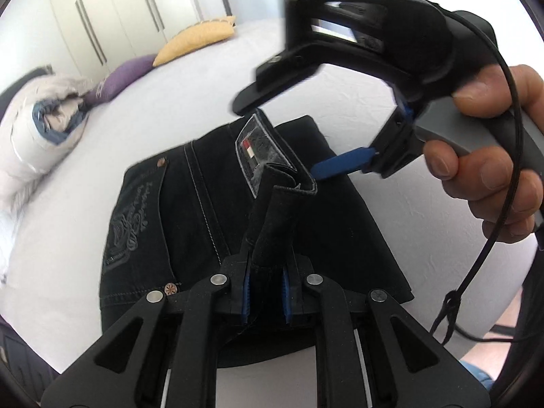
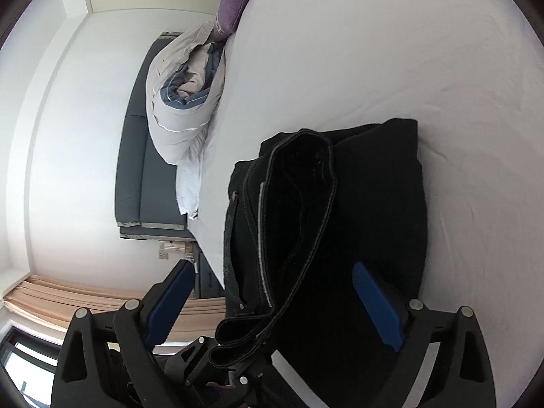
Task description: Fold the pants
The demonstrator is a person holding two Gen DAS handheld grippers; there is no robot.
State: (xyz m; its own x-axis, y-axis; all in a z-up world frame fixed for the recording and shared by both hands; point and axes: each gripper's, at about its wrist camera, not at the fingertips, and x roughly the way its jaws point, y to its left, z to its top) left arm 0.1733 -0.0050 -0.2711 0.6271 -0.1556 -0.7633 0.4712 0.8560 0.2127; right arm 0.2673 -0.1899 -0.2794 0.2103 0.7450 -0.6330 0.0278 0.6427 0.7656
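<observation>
Black pants (image 1: pixel 190 210) lay folded into a compact stack on the white bed (image 1: pixel 357 78), around centre frame in the left wrist view, back pocket embroidery and the brand patch (image 1: pixel 251 149) facing up. Left hand-held gripper (image 1: pixel 267 292) was clamped narrow on a raised flap of the pants' waistband, blue pads (image 1: pixel 247 292) pressing the denim from both sides at 6 o'clock. Right hand-held gripper (image 1: pixel 282 136) sat at 1 o'clock from the stack, jaws spread wide, one blue pad (image 1: pixel 343 165) just beside the waistband fold; contact there couldn't be confirmed. A person's hand (image 1: pixel 493 156) gripped its grey handle at 3 o'clock.

Right wrist view: the waistband loop (image 2: pixel 299 224) stood up between the wide-set pads (image 2: pixel 377 306), neither pad pressing on it. The pants covered the bed at centre frame.

Rolled duvet (image 2: pixel 176 102) lay at 10 o'clock from the pants, purple pillow (image 2: pixel 234 3) at 12. A yellow pillow (image 1: pixel 197 39) lay beyond it in the left view, with wardrobe doors (image 1: pixel 112 17) behind.
</observation>
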